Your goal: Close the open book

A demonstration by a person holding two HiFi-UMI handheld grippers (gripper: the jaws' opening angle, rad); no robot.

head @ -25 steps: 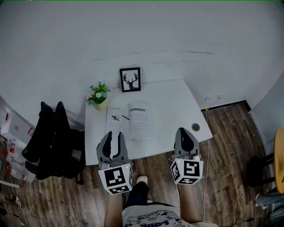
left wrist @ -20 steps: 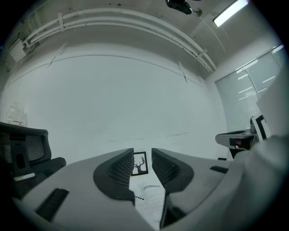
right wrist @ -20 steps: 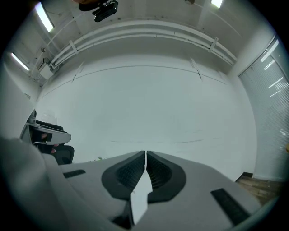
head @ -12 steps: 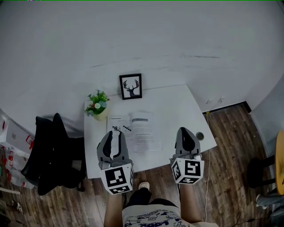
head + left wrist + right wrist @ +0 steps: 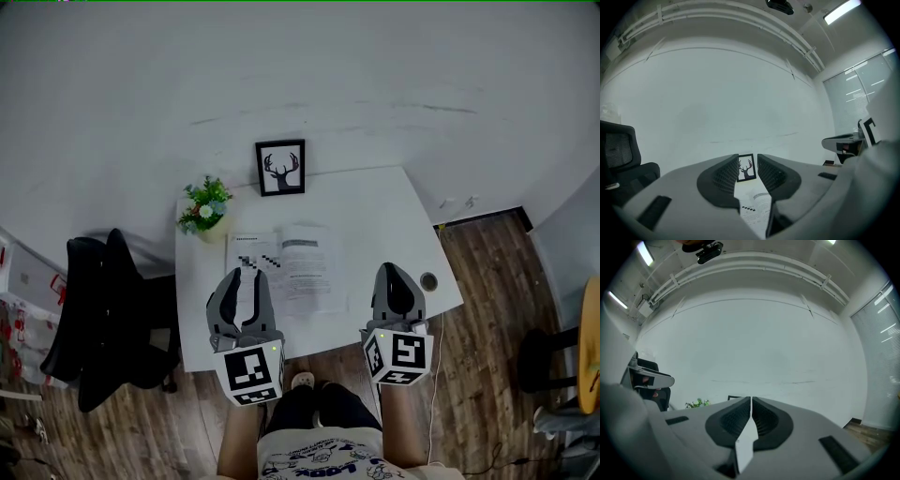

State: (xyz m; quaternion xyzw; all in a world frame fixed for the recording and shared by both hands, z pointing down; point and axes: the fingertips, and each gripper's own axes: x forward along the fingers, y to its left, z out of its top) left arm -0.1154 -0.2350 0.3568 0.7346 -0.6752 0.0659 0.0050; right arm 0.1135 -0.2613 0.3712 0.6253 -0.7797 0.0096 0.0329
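Desk (image 5: 375, 220); plant (image 5: 204, 208), deer picture (image 5: 280, 168) (book (image 5: 291, 267) beside)

left tongs (image 5: 246, 277): jaws apart, empty, pointing level | right tongs (image 5: 395, 272): jaws together, pointing level

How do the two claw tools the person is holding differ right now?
The left gripper has its jaws apart, and the open book and the framed deer picture show through the gap. The right gripper has its jaws together. The left gripper hangs by the book, the right gripper over bare desk beside it. Both are empty and point toward the wall.
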